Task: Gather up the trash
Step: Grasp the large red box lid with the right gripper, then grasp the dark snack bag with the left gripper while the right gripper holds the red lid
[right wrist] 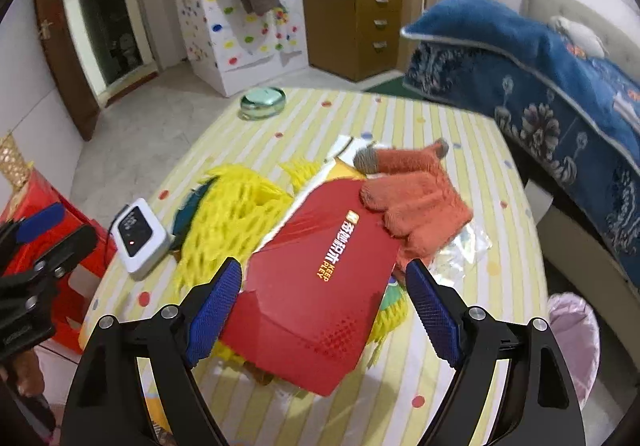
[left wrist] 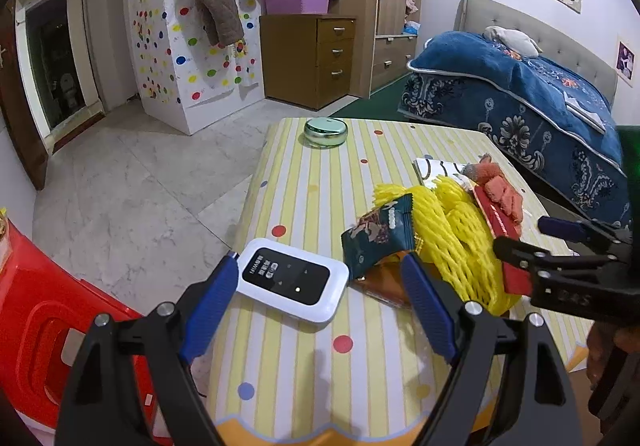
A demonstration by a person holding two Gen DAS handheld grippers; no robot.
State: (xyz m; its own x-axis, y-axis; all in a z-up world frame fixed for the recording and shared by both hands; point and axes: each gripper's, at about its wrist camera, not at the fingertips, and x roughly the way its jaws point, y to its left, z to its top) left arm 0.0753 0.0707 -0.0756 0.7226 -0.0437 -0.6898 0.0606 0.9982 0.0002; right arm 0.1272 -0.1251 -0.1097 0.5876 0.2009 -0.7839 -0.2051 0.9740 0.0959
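Both claws spread and holding nothing above the striped surface [left wrist: 304, 182], right claw [right wrist: 324, 286] over the red packet [right wrist: 320, 278] lying atop yellow foam netting [right wrist: 228, 214], long axis running away rightward toward the orange glove [right wrist: 416, 202], left claw [left wrist: 320, 278] near the white wifi device [left wrist: 292, 280]

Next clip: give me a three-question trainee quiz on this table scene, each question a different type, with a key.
1. True or false: the orange knitted glove lies on the flat red cardboard packet.
2. Which claw has the white pocket wifi router just past its fingertips? A left claw B right claw
3. Fill in: the round green glass dish sits at the table's ____ end.

Key: 1 true; 2 A; 3 far.
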